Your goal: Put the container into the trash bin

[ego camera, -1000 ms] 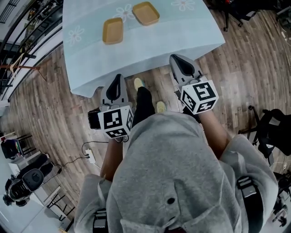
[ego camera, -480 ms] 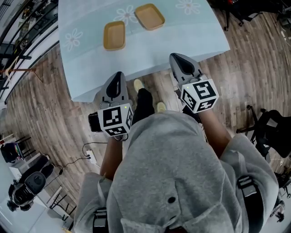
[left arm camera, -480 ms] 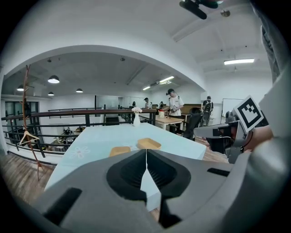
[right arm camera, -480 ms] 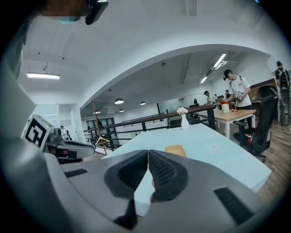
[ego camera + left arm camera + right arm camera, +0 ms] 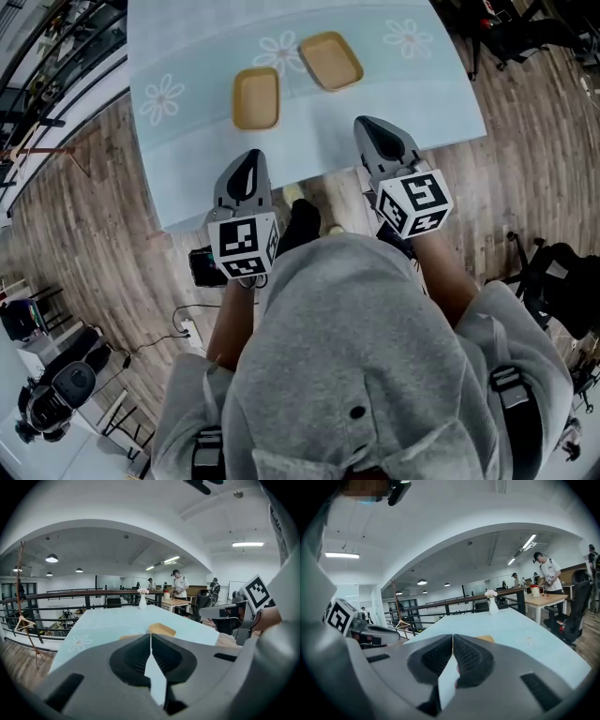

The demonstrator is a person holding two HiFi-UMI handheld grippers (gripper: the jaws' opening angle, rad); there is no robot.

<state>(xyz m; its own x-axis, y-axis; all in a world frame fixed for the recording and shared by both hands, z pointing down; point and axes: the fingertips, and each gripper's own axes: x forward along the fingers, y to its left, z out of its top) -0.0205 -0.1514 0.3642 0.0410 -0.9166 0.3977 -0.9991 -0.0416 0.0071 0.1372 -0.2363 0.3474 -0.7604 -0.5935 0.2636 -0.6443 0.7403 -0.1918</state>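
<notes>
- Both grippers have moved forward from above the floor, so their tips now reach over the near edge of the table (image 5: 187, 56), and the two containers sit closer to them than a second ago.
- The left gripper (image 5: 249, 161) has its jaws clenched together with nothing between them, as the left gripper view confirms (image 5: 151, 637).
- The right gripper (image 5: 367, 124) is likewise pressed closed and empty, its pads meeting at the tip in the right gripper view (image 5: 453, 639).
- The nearer container (image 5: 256, 98), a shallow tan tray, rests on the pale blue daisy-print tablecloth just ahead of the left gripper, apart from it.
- The farther container (image 5: 330, 60), of the same tan colour, lies beside it at an angle, further back and to the right, ahead of the right gripper.
- A white vase of flowers (image 5: 142, 601) stands at the far end of the table, with a dark railing (image 5: 70, 595) behind it.
- A person in a grey hoodie (image 5: 347, 375) holds the grippers while standing on a wood-plank floor (image 5: 94, 216).
- A white power strip (image 5: 186, 327) lies on the floor to the person's left.
</notes>
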